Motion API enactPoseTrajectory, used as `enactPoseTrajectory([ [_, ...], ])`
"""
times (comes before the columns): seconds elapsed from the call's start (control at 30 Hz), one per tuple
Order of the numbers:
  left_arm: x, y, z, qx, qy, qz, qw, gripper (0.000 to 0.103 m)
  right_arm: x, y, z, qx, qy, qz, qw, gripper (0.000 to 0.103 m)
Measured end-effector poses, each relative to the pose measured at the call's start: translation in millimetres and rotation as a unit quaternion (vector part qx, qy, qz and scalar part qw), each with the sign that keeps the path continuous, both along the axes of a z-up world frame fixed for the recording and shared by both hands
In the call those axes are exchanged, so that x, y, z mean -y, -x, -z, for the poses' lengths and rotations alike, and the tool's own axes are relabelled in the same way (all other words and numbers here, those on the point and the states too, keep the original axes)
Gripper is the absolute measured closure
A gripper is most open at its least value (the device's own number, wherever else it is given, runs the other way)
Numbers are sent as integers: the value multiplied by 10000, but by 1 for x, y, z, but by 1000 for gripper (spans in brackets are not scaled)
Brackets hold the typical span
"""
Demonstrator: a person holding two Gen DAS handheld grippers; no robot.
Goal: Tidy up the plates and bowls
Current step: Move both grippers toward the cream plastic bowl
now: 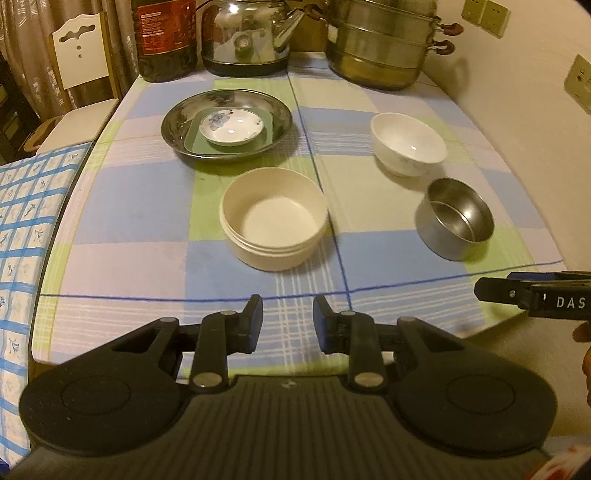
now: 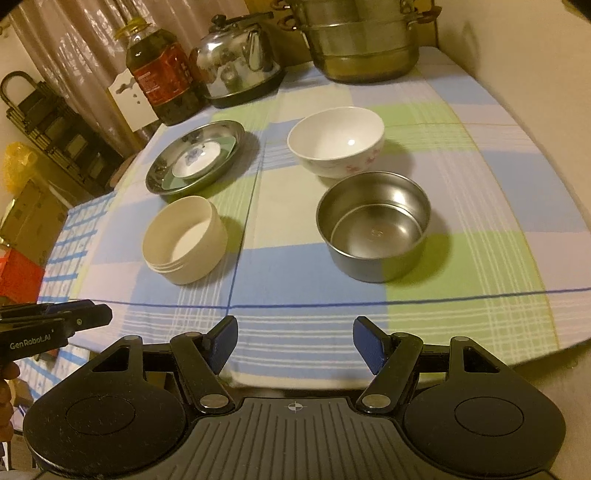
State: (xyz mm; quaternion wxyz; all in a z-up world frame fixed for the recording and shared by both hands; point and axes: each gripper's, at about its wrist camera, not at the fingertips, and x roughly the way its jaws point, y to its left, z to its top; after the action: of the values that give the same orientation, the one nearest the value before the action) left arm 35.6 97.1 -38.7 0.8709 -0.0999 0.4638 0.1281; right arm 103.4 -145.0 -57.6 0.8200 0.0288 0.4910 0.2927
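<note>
A steel plate (image 1: 177,122) holds a green square plate (image 1: 194,142) with a small white floral saucer (image 1: 231,127) on top; this stack also shows in the right wrist view (image 2: 162,173). A cream bowl (image 1: 273,218) (image 2: 184,240) stands in front of it. A white floral bowl (image 1: 408,144) (image 2: 336,142) and a steel bowl (image 1: 456,219) (image 2: 373,229) stand to the right. My left gripper (image 1: 288,319) is open and empty near the table's front edge, before the cream bowl. My right gripper (image 2: 294,345) is open and empty, before the steel bowl.
An oil bottle (image 1: 166,40), a steel kettle (image 1: 247,35) and a stacked steamer pot (image 1: 384,44) line the back of the checked tablecloth (image 1: 147,221). A wall (image 1: 517,110) lies to the right. A chair (image 1: 79,55) stands to the left.
</note>
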Motion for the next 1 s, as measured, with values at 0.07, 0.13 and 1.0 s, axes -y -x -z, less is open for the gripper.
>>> enactPoseTrajectory([
  [0.07,-7,-4,1,16,6,-16,10000,76,-7,-5,2,-23,19,-15,10000,33],
  [0.13,-15,-8,3,10,-7,-37,10000,76,-15,-10,4,-1,81,-30,10000,34],
  [1.0,-75,-71,34,-39,310,17,9995,76,-92,-62,25,-71,2,-145,9999,41],
])
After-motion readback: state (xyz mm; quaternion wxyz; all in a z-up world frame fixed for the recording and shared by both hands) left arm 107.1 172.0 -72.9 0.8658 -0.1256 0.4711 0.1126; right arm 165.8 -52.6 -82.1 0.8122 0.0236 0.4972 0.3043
